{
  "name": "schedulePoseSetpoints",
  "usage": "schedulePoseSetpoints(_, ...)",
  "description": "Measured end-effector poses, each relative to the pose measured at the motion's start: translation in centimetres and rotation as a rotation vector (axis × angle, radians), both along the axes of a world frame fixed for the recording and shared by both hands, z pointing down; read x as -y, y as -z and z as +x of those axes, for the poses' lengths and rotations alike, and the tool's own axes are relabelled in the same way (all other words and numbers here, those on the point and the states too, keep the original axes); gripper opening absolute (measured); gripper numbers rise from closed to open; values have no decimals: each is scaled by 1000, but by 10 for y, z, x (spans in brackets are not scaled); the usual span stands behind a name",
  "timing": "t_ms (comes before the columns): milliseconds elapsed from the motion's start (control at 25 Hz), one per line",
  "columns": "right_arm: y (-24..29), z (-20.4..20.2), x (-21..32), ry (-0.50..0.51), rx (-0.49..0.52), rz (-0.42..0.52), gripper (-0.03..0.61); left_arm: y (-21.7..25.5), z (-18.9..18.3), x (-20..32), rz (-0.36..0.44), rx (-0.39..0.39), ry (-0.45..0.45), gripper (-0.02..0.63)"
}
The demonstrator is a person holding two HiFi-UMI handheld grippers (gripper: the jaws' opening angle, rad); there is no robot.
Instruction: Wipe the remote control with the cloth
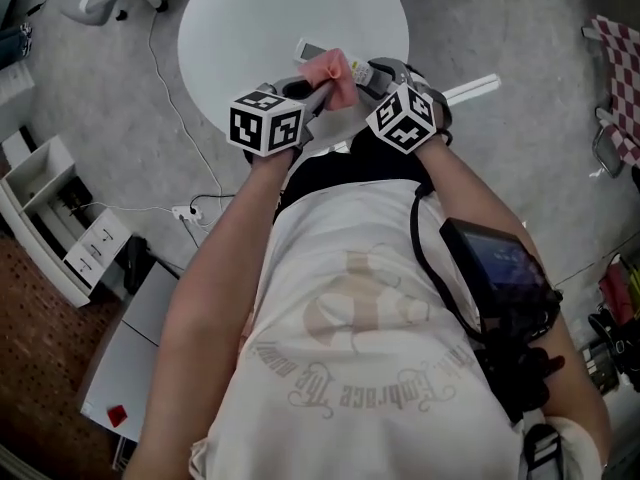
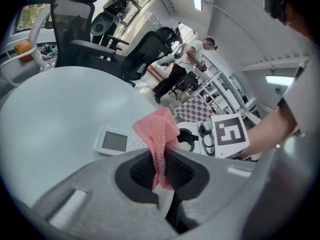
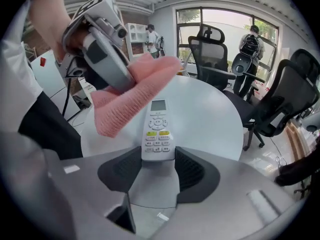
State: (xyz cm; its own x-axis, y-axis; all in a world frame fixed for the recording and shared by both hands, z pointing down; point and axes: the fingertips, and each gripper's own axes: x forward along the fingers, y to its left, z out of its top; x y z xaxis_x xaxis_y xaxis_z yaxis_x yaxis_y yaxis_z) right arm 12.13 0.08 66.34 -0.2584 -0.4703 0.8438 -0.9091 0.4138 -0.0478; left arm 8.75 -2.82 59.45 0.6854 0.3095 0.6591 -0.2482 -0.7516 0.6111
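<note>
On the round white table point(image 1: 250, 18) lies a white remote control point(image 3: 158, 131) with a small screen and yellow buttons. Its near end sits between the pads of my right gripper point(image 3: 158, 159), which presses on both sides. In the left gripper view the remote point(image 2: 117, 141) rests flat on the tabletop. My left gripper point(image 2: 161, 164) is shut on a pink cloth point(image 2: 159, 131), which sticks up from the jaws. The cloth point(image 3: 135, 91) hangs just left of and above the remote's upper half. From the head view, the cloth point(image 1: 335, 73) covers most of the remote point(image 1: 312, 48).
Black office chairs point(image 3: 210, 54) stand around the table's far side, and people point(image 3: 252, 39) stand in the background. A white shelf unit point(image 1: 50, 208) and a cable point(image 1: 180, 118) lie on the floor to the left. A checked cloth point(image 1: 625, 78) is at the far right.
</note>
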Motion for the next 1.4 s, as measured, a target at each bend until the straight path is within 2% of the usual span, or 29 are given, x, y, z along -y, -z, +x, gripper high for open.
schedulePoseSetpoints(320,-3,4,5,78,21,-10,217,-35,53,-16,7,158,-235,20)
schedulePoseSetpoints(440,-2,8,9,94,22,-14,216,-45,61,-24,12,210,-285,18)
schedulePoseSetpoints(720,-1,12,16,113,15,-29,213,-52,64,-11,55,258,-243,17)
schedulePoseSetpoints(1000,-2,15,15,136,23,-28,212,-55,50,12,53,270,-163,17)
schedulePoseSetpoints(1200,-3,14,17,143,24,-34,212,-59,28,42,65,301,-98,17)
schedulePoseSetpoints(1400,-3,15,17,153,20,-40,212,-66,-3,83,105,370,-28,17)
